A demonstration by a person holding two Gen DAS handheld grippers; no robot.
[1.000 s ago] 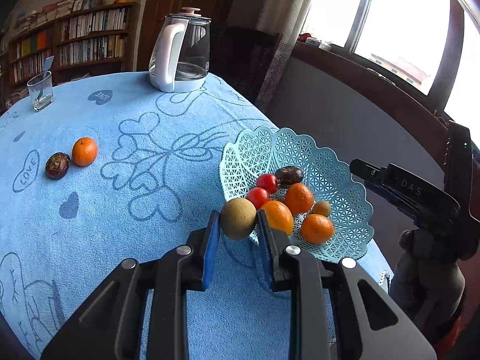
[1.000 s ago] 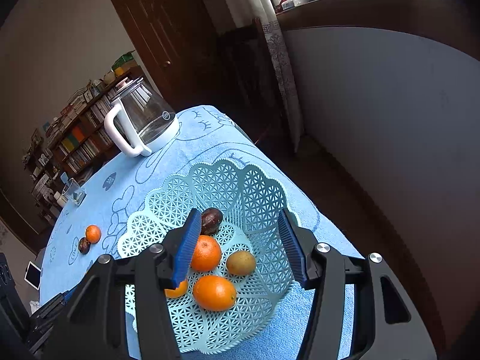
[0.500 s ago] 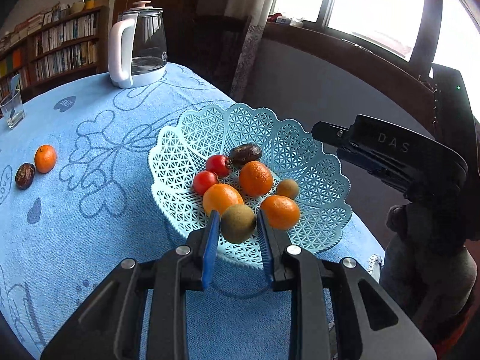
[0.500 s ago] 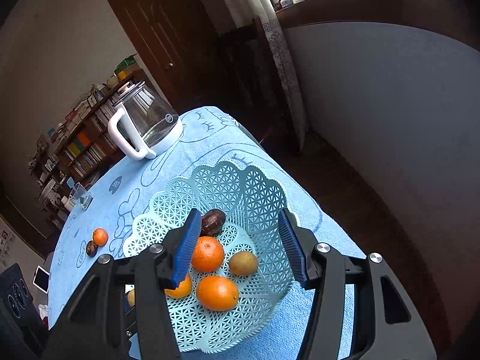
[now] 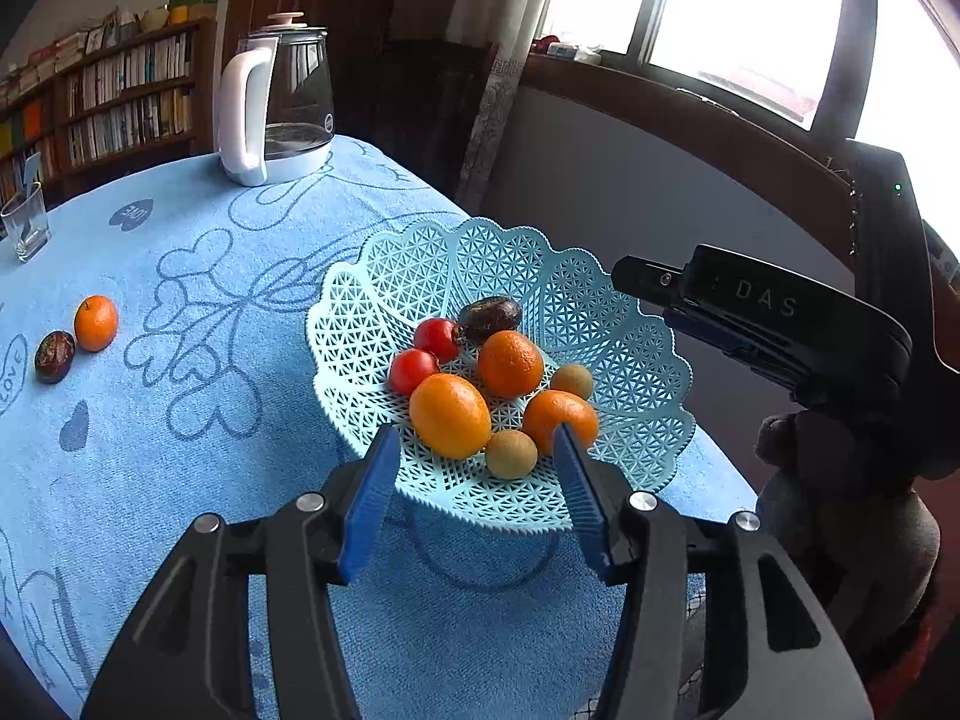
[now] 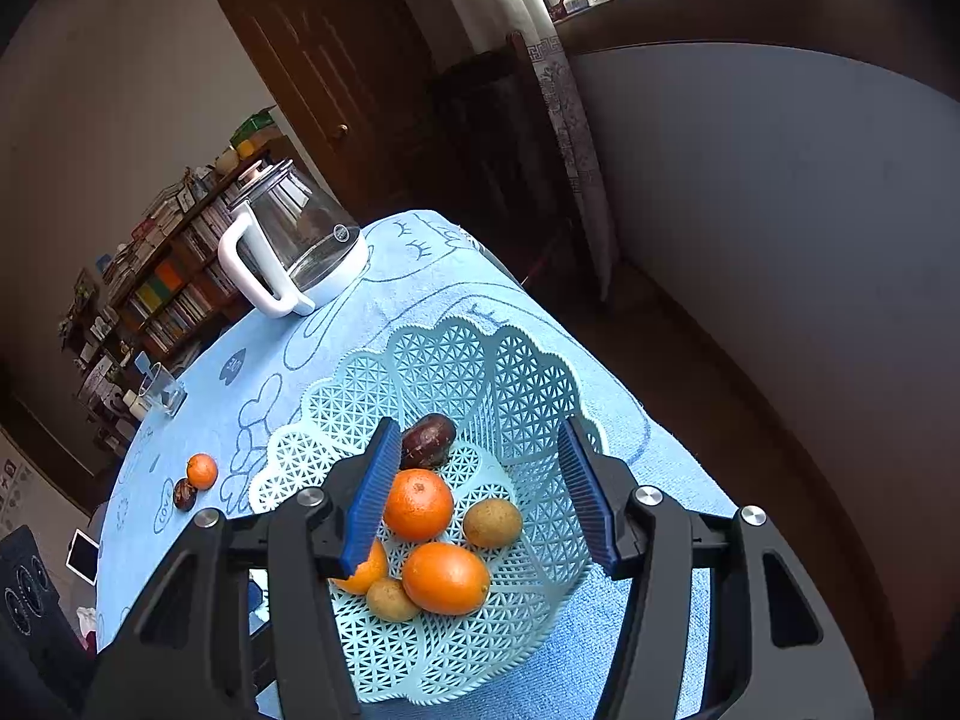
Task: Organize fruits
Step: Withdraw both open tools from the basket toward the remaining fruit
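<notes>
Looking down the left wrist view, going left to right: way out at 9 o'clock on the blue tablecloth (image 5: 180, 468) sit a dark passion fruit (image 5: 54, 355) and a small orange (image 5: 95, 322), touching each other, well apart from everything else. Up at 11 o'clock there's a drinking glass (image 5: 25, 227), and near 12 a glass kettle (image 5: 277, 102) with a white handle.

Then the left gripper (image 5: 474, 495) at the bottom middle: its jaws are opening, blue pads spread apart and gripping nothing. A greenish-brown kiwi (image 5: 510, 454) lies between the fingertips, resting on the near part of the light blue lattice basket (image 5: 636, 354), touching no pad. Around it in the basket are three oranges, two red tomatoes (image 5: 426, 354), another dark fruit at the back and a second kiwi.

Over at 3 o'clock is the right gripper (image 6: 480, 495), seen from the side. Its own camera shows its jaws opening too, empty, hanging above the basket with an orange (image 6: 418, 504) and a kiwi framed between the pads.
</notes>
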